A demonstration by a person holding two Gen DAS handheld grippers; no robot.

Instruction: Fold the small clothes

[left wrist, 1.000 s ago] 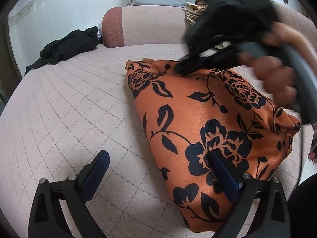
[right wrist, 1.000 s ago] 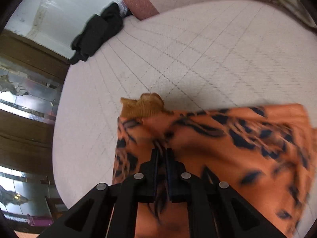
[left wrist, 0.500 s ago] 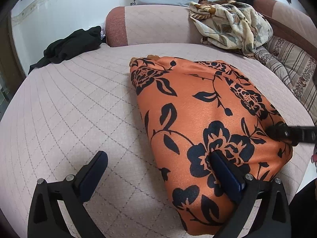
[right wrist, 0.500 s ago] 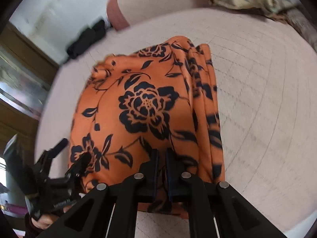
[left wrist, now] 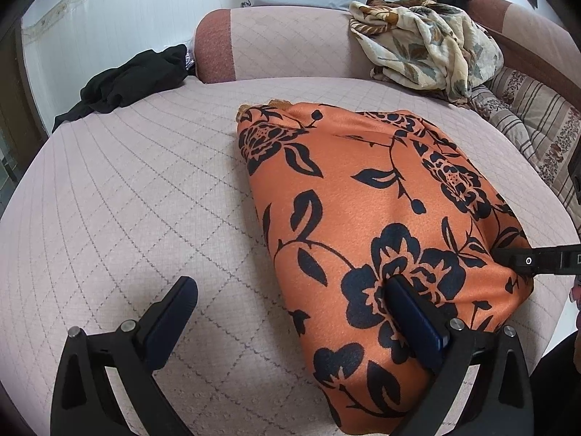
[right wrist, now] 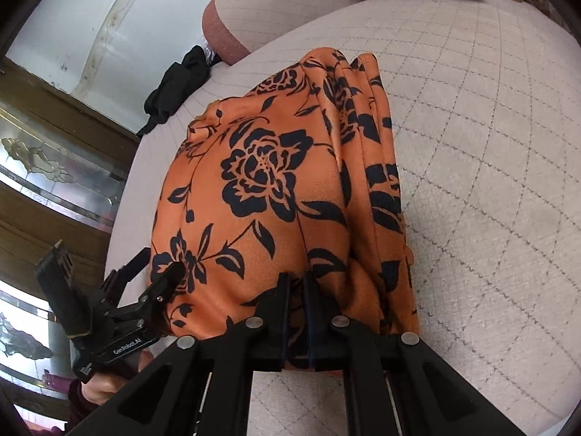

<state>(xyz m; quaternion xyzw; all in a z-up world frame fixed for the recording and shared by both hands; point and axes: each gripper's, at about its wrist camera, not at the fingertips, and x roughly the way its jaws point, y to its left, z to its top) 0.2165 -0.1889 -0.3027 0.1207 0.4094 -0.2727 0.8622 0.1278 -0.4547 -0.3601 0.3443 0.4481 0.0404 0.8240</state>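
An orange garment with black flowers (left wrist: 363, 218) lies folded on the pink quilted bed (left wrist: 145, 200). My left gripper (left wrist: 290, 309) is open wide, and its right finger (left wrist: 410, 319) rests on the cloth's near end while its left finger hovers over bare quilt. My right gripper (right wrist: 296, 290) is shut on the garment's (right wrist: 272, 181) near edge, with fabric bunched between its pads. In the left wrist view the right gripper (left wrist: 508, 258) comes in from the right edge at the garment's near right corner. The right wrist view shows the left gripper (right wrist: 154, 265) at the cloth's left side, held by a hand (right wrist: 105, 381).
A black garment (left wrist: 127, 80) lies at the bed's far left edge. A crumpled cream floral cloth (left wrist: 425, 43) is heaped at the back right against the padded bolster (left wrist: 283, 43). A striped cushion (left wrist: 526, 127) borders the right side. A wooden cabinet with glass (right wrist: 54, 167) stands beyond the bed.
My right gripper, holding fabric, swept from the garment's far end to its near right corner and came nearly to rest there. The left gripper has stayed put.
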